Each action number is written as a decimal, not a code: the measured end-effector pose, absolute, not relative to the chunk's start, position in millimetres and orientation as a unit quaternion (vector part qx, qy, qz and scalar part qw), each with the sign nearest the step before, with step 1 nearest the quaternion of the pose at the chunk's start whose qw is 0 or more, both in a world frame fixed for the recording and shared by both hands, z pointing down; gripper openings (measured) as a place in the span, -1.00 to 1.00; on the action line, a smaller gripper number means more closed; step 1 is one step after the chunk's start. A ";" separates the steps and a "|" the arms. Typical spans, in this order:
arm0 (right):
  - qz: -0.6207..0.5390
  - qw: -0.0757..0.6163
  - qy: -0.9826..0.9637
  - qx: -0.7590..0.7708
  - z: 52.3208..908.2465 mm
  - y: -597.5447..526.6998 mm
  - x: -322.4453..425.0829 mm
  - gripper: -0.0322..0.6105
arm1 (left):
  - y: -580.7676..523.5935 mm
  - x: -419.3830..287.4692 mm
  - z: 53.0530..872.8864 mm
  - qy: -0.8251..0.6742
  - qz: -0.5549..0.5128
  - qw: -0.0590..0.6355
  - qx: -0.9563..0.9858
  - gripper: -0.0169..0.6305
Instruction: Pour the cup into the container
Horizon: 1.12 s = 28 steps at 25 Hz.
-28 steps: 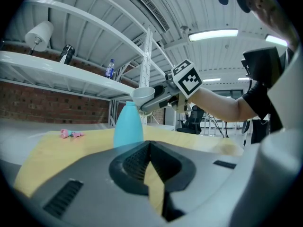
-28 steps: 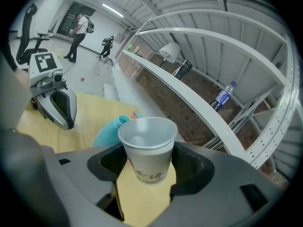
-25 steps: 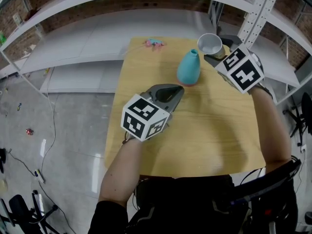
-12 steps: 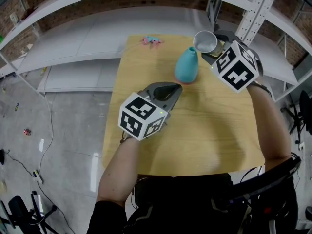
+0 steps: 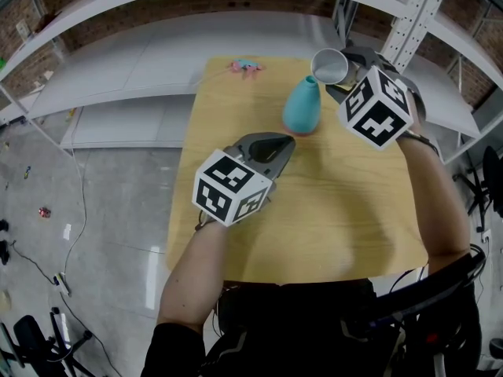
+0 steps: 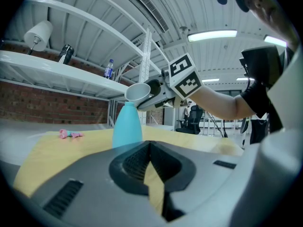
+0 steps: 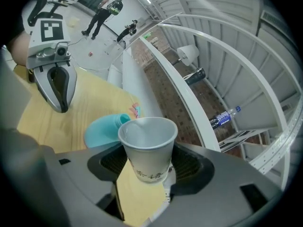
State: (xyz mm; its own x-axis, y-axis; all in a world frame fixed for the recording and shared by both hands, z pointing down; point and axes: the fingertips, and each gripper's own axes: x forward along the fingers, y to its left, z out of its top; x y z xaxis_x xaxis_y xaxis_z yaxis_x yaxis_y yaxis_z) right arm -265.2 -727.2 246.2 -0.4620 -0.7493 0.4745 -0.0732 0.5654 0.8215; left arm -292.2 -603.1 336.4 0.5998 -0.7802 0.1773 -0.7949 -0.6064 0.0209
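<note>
My right gripper is shut on a white paper cup, held in the air just right of the teal vase's mouth. The cup sits between the jaws with its rim leaning toward the vase. The teal narrow-necked vase stands on the wooden table toward the far end. My left gripper rests low over the table, its jaws shut with nothing in them, pointing at the vase from the near side. From the left gripper view the cup hangs right above the vase's neck.
A small pink item lies at the table's far left corner. A perforated shelf post rises close behind the right gripper. White shelves curve around the far side; a plastic bottle and a paper roll sit on them.
The right gripper has carried the cup a little left and up, nearer the vase's mouth, and its marker cube has turned. The left gripper has barely moved.
</note>
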 end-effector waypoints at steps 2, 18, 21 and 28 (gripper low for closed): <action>-0.388 0.449 -0.759 0.268 246.4 -727.4 -265.7 0.02 | -603.2 -292.5 336.1 -0.441 0.075 0.048 0.893 -0.95; -0.398 0.460 -0.747 0.269 247.8 -730.3 -264.5 0.02 | -602.6 -292.0 336.3 -0.439 0.075 0.048 0.894 -0.95; -0.397 0.460 -0.748 0.267 248.6 -730.5 -265.3 0.02 | -602.7 -291.6 336.4 -0.440 0.075 0.049 0.894 -0.95; -0.410 0.464 -0.738 0.268 246.4 -729.0 -266.3 0.02 | -601.7 -291.2 336.3 -0.439 0.075 0.048 0.894 -0.95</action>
